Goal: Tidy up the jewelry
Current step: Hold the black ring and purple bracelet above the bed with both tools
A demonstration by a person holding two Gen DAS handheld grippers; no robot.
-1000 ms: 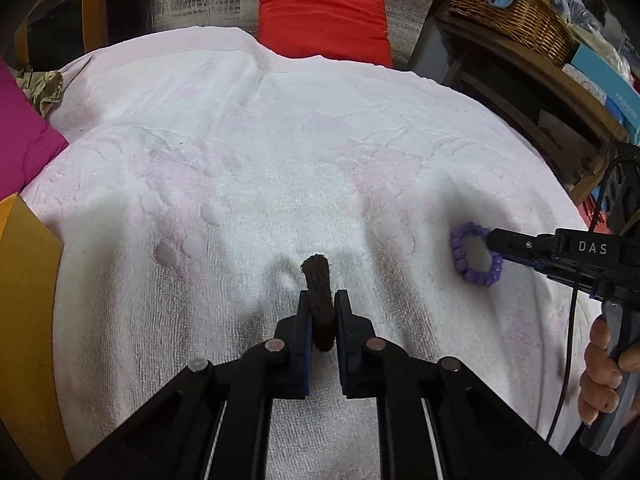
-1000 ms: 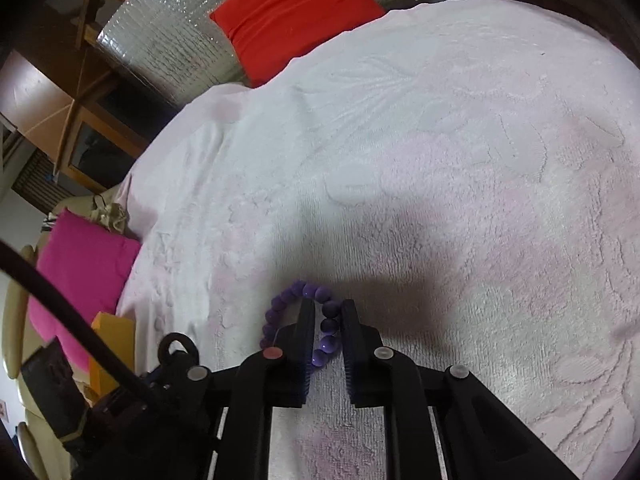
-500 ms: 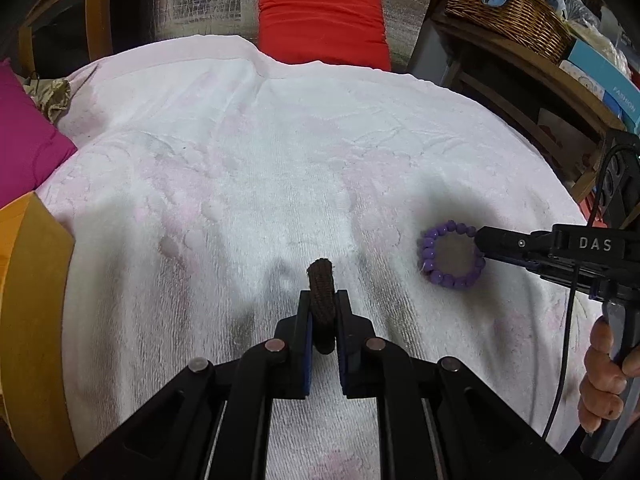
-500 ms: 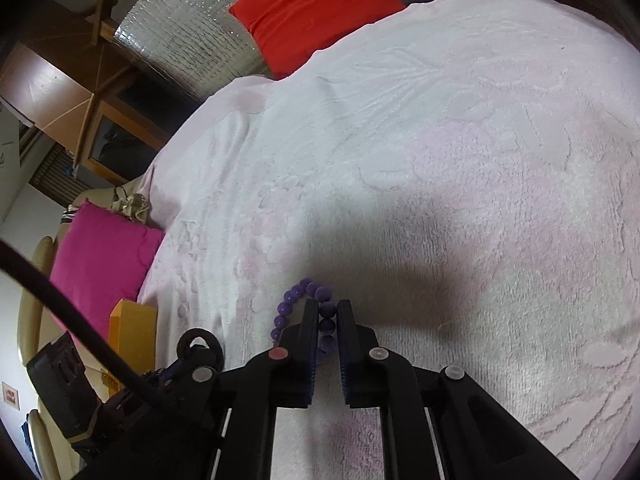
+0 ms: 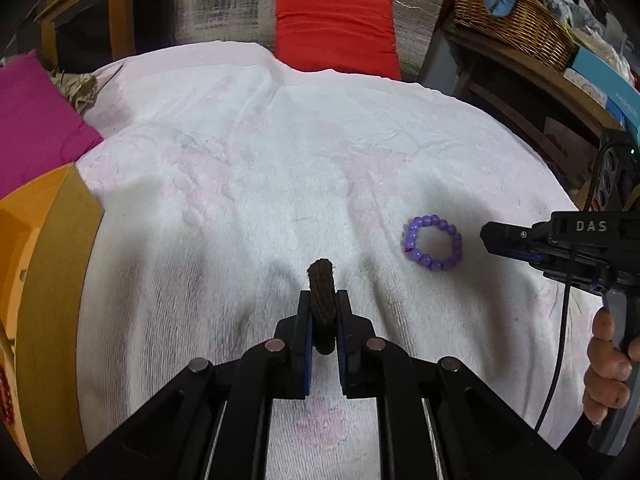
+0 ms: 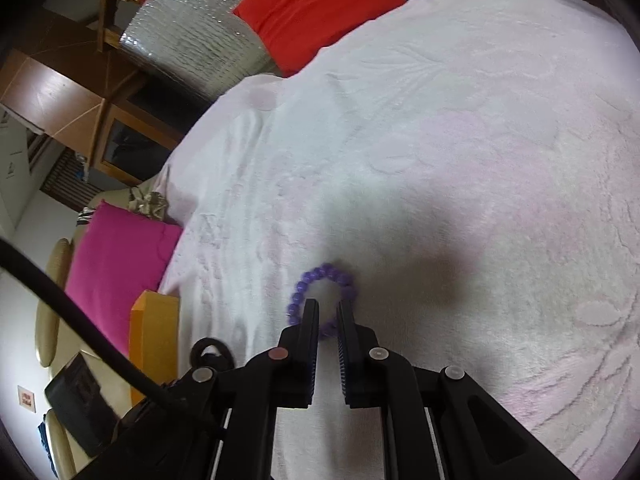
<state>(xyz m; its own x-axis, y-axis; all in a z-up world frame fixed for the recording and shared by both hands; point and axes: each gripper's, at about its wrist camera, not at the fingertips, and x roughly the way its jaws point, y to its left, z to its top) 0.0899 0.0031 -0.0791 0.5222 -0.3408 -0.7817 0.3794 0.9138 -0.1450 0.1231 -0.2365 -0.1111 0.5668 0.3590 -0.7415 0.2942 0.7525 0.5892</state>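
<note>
At far left stands an orange box (image 5: 52, 248). The left tool (image 5: 322, 308) is clenched on a brown band (image 5: 321, 284) above the towel (image 5: 240, 184). Right of it, the purple bracelet (image 5: 433, 242) lies loose; the right tool (image 6: 328, 312) stands released, empty. Neither piece looks stored yet.

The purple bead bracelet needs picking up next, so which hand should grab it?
Probably the right. The right gripper sits open just by the purple bead bracelet, which lies loose on the towel. The left gripper is busy clamping a brown band.
</note>
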